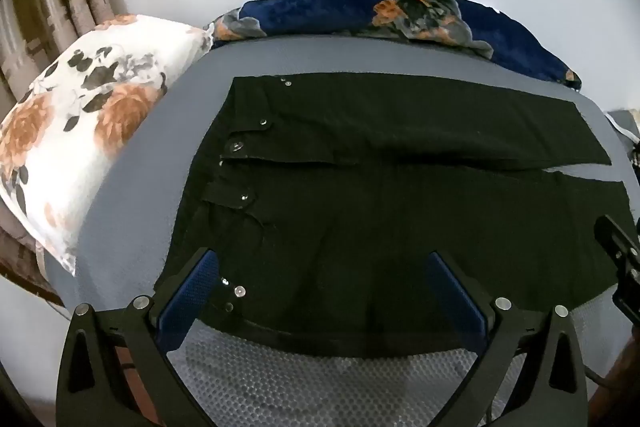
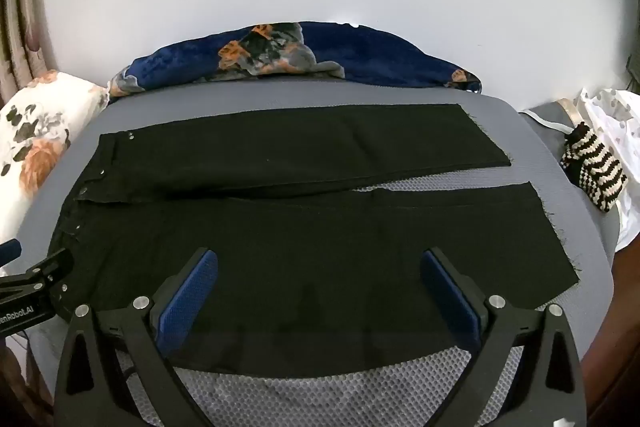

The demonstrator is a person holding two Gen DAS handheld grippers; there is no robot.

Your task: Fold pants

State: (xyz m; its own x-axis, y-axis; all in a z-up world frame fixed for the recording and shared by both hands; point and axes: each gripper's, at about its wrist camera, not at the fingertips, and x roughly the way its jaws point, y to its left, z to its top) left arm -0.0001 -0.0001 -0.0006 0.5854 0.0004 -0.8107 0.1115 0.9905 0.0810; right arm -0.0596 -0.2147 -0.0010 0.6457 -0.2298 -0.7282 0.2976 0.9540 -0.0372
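The black cotton pants [image 2: 304,195] lie flat lengthwise across the grey bed [image 2: 560,163], waistband nearer the left tool [image 1: 322,291], hems nearer the right tool [image 2: 320,287]; both gape, released.

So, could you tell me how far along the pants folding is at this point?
Done: the black pants lie spread flat on the grey mesh surface, both legs side by side, waistband towards the floral pillow. In hand: nothing; the left gripper and right gripper hover open over the near leg, gripping no fabric. Left: every fold, since no part is doubled over yet.
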